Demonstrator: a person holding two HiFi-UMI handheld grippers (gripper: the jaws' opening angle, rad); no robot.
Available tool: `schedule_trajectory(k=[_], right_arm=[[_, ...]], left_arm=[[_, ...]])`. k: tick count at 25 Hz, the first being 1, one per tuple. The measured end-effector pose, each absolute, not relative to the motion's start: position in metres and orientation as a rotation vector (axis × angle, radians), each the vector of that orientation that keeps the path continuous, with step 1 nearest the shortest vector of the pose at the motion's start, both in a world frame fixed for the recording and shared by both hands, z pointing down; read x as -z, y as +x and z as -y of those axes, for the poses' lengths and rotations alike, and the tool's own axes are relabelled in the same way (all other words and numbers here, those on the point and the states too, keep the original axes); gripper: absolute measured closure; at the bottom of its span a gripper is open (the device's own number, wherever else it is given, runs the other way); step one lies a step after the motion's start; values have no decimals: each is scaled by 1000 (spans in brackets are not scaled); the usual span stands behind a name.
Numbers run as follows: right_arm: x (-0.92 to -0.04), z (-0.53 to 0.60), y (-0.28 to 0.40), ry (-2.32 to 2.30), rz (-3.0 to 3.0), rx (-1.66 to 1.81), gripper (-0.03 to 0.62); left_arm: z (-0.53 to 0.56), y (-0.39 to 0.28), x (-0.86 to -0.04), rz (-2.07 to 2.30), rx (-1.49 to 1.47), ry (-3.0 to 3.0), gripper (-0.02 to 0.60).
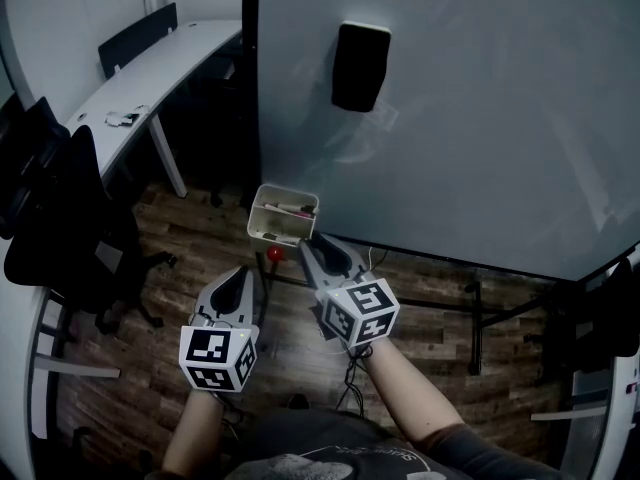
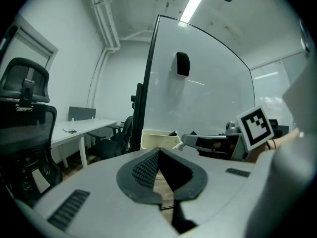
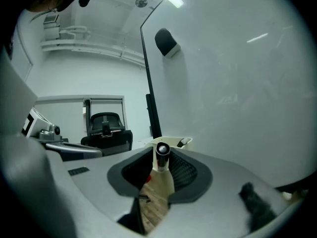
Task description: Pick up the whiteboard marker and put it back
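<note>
The whiteboard marker (image 3: 162,151) shows end-on in the right gripper view, a dark round cap pinched between the jaw tips. My right gripper (image 3: 160,157) is shut on it, and its tips (image 1: 306,245) sit at the near edge of the white marker bin (image 1: 262,230), which hangs at the whiteboard's lower left corner. Other markers lie inside the bin. In the head view the held marker is hidden by the jaws. My left gripper (image 1: 243,271) hangs left of and a little behind the right one, shut and empty, with its tips (image 2: 158,151) touching.
The big whiteboard (image 1: 470,108) fills the right, with a black eraser (image 1: 360,65) stuck on it. A small red round thing (image 1: 273,255) sits just below the bin. Black office chairs (image 1: 70,218) and a white desk (image 1: 150,78) stand to the left on wooden flooring.
</note>
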State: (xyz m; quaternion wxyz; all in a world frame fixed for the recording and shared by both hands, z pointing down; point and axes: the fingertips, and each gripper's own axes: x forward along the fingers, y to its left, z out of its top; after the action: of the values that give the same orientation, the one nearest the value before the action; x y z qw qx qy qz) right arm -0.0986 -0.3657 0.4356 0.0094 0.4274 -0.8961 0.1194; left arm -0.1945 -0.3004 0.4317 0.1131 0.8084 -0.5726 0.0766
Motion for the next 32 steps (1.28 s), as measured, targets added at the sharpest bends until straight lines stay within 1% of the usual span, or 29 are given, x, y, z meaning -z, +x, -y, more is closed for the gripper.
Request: schedule_trajectory(k=[4,9,14,19,23,29,32], right_arm=[[-444,360,-98,1302,2793,-399,472],[-441,356,-88,1373,2764,-369,420],[-437,339,-76,1383,2765,-381,416],[-433,317,-59,1370,2786,-396,416],[-418,289,-43,1338,2827,-367,426],[-389,246,-16,1339,2862,-288,502],[-378,222,1,1336,2873,-259,527]], left_arm=[[296,-193,-432,1682,-217,2367,568],[290,-190,-427,1692,-212,2392,568],[282,-183,-420,1703,-197,2397,568],[261,-162,-412,1699,-195,2417,568],[238,-141,-402,1705,-186,2432,568],[201,-108,-391,1706,-170,2446,568],[182,-88,-388,1700,-162,2450,568]])
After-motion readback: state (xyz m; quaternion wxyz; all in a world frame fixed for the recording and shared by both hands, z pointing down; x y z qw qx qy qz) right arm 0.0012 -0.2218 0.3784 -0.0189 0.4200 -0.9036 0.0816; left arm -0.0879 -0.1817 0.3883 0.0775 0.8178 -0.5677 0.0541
